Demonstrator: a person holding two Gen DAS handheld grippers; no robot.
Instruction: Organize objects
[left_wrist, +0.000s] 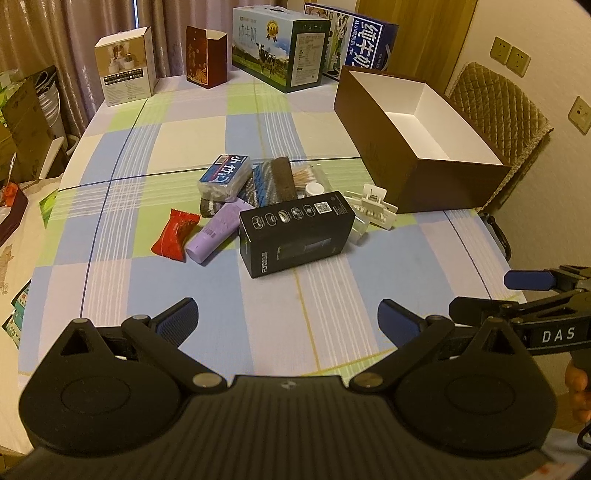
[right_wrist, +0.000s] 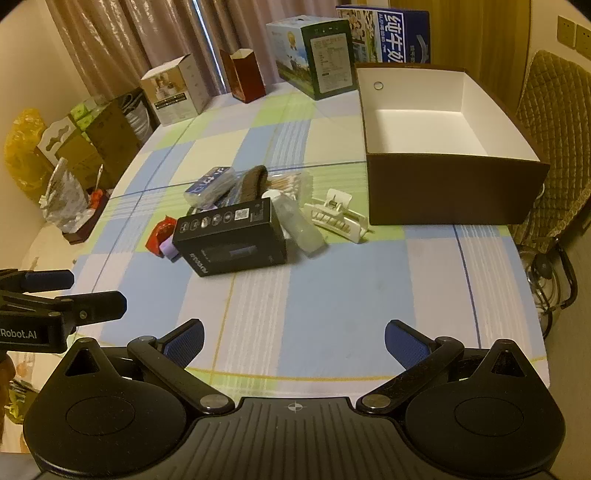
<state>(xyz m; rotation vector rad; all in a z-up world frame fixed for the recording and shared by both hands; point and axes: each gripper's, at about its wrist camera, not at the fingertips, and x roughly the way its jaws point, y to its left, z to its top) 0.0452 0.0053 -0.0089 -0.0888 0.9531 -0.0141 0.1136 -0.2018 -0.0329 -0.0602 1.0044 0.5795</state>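
Checked cloth in blue, green and white covers the desk (left_wrist: 332, 314), with curtains and a row of cartons along the upper edge of both views. At the centre of the frame lies a heap of small things: a black carton (left_wrist: 297, 232) in front, a purple tube (left_wrist: 218, 230) and a red packet (left_wrist: 173, 236) to its left, a blue-lidded case (left_wrist: 226, 177) and a striped cloth bundle (left_wrist: 269, 181) behind, a pack of cotton swabs (left_wrist: 306, 175), and a white clip (left_wrist: 371, 206) to its right. Upper right stands the open brown box (left_wrist: 417, 125), white inside and empty, near the heap but apart from it.

The left gripper (left_wrist: 288, 314) and the right gripper (right_wrist: 293, 338) both hover low at the bottom of their views, jaws spread wide and holding nothing, well short of the heap.

Judging from this, sorting has not begun. The risk lies in the pile itself: the things overlap and lean on each other, so closing on the black carton could drag the tube or roll the clear bottle (right_wrist: 301, 225) resting against its right end. The clip, light and open-framed, may slip or skid towards the desk edge if pinched off-centre.
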